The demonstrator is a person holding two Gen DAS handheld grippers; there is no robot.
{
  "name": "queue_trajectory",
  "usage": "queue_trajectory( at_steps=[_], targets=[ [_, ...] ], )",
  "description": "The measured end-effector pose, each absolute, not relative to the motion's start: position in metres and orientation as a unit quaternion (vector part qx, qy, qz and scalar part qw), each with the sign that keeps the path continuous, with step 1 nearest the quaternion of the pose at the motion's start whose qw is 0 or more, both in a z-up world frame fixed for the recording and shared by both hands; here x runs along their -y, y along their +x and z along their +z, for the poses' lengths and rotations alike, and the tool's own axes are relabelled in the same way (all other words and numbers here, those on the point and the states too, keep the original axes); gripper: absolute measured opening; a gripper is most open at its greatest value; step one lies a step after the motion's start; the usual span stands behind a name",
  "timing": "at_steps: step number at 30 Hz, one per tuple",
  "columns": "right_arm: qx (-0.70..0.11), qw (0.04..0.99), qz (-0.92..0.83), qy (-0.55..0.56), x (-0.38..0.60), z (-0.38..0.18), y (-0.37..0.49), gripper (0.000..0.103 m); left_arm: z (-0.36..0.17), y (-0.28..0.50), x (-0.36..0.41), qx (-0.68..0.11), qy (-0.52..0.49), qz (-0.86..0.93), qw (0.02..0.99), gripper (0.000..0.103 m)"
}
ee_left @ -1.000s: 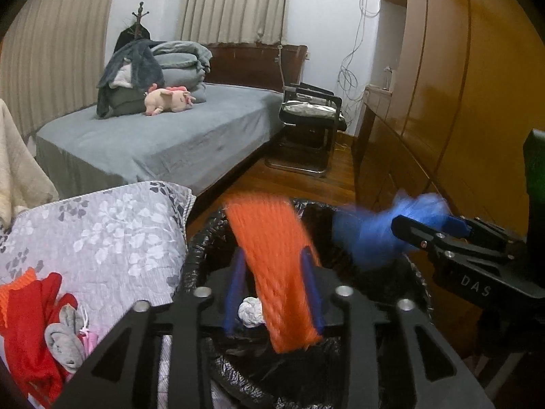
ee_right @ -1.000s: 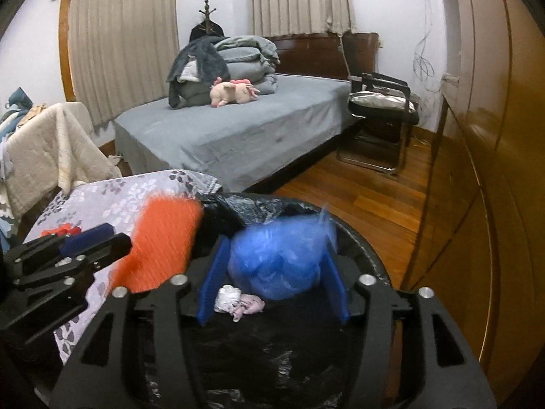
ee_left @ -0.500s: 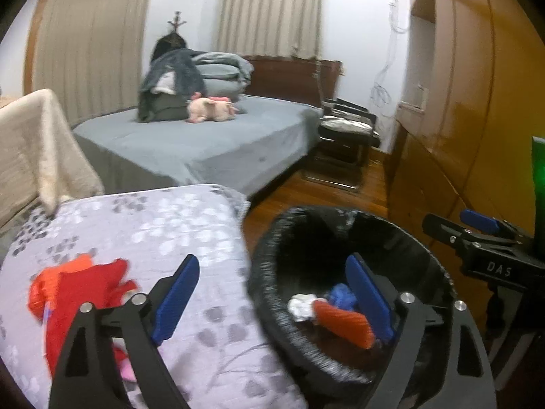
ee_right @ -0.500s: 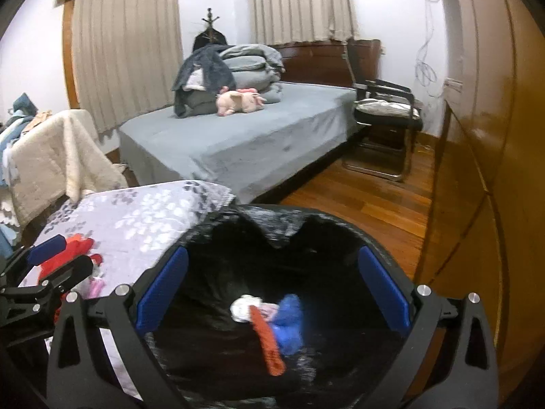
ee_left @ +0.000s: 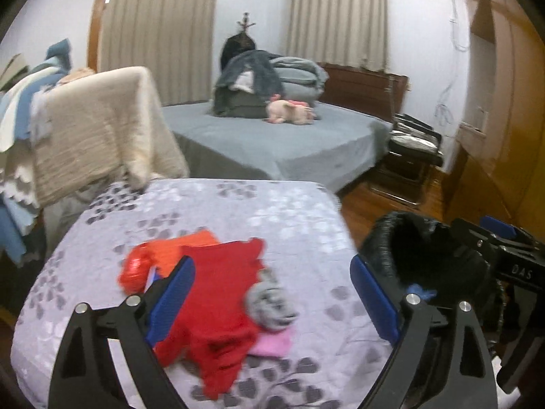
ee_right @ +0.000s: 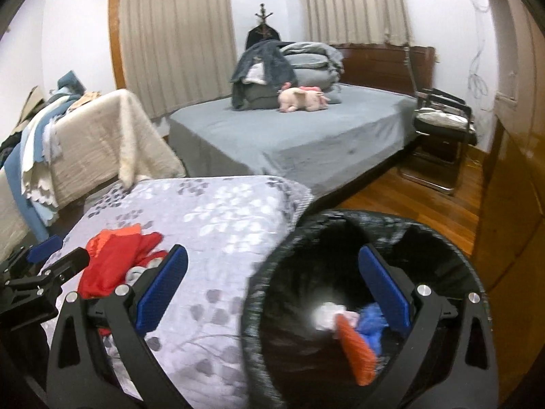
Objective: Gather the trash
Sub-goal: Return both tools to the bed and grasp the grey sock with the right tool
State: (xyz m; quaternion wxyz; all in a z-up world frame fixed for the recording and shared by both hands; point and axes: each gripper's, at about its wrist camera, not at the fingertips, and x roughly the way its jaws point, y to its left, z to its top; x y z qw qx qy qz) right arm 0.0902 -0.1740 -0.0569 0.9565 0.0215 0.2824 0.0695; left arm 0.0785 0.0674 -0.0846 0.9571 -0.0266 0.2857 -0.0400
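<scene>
Both grippers stand released and empty; the left gripper [ee_left: 272, 293] has just spread its jaws over the red pile [ee_left: 218, 293] on the flowered cover [ee_left: 272, 211], the right gripper [ee_right: 272, 289] straddles the rim of the bin [ee_right: 272, 272]; dropped scraps [ee_right: 354, 327] lie inside, at five o'clock. Best take the grey wad [ee_left: 269, 303] at the pile's three o'clock edge; pinch low, lift clean before crossing to the bin.

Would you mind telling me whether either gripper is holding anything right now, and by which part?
Nothing is held. The left gripper and right gripper are both open and empty.
</scene>
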Motion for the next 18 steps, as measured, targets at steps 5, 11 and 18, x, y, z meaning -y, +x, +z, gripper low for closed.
queue_trajectory(
  at_steps=[5,11,18],
  targets=[
    [-0.282,0.954,0.098,0.017,0.142,-0.062,0.098,0.098,-0.090,0.077,-0.094,-0.285,-0.031,-0.011,0.958,0.090],
    [-0.287,0.950,0.120,0.012,0.112,-0.073,0.105,0.098,-0.097,0.075,-0.115,-0.283,-0.034,0.007,0.958,0.090],
    [-0.299,0.945,0.134,0.008,0.084,-0.093,0.115,0.097,-0.111,0.078,-0.141,-0.292,-0.044,0.027,0.955,0.090]
  ],
)
